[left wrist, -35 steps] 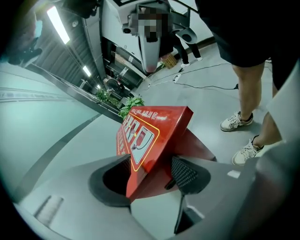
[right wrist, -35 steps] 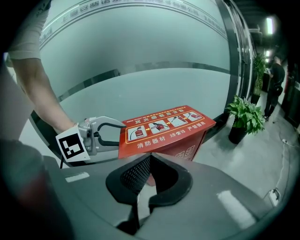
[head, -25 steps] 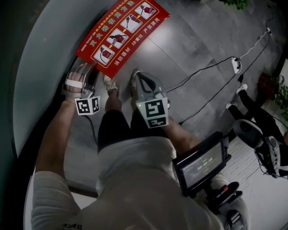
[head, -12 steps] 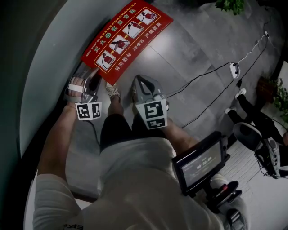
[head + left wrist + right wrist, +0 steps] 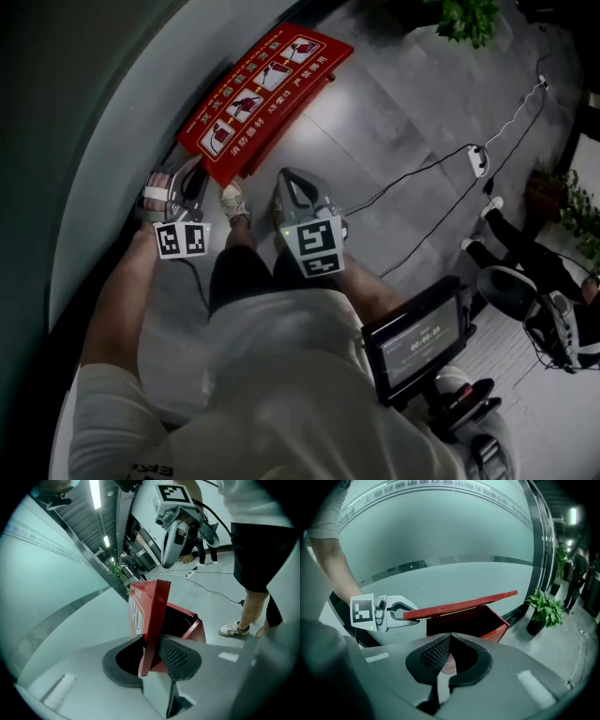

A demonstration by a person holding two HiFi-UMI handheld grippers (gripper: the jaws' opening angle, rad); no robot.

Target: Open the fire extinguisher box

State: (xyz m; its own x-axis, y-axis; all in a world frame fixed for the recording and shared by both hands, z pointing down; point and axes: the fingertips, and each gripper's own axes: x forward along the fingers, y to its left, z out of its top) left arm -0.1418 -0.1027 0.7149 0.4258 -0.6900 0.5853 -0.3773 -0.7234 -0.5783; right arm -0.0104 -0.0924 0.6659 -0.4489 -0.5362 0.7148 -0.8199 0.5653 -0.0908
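The red fire extinguisher box (image 5: 494, 631) stands on the floor (image 5: 375, 122) at its edge, where it meets the curved glass wall (image 5: 440, 536). Its lid (image 5: 464, 605) is partly raised, so the dark inside shows beneath it. The left tool (image 5: 151, 641) has the lid's near corner between its pads and its jaws are closing on that thin edge. They look close on both faces, though probably not yet clamped. The right tool (image 5: 449, 641) hangs back over the floor with its tips together and nothing in them.

The step in hand is swinging the lid fully open. To do it well, the left tool should finish closing before it pulls. The lid is a smooth painted sheet and could slide out of a loose pinch. The lift should follow the lid's own arc rather than drag sideways, which could shift the box. The hinge is hidden, so the person should feel for resistance and slow down near the end of the travel
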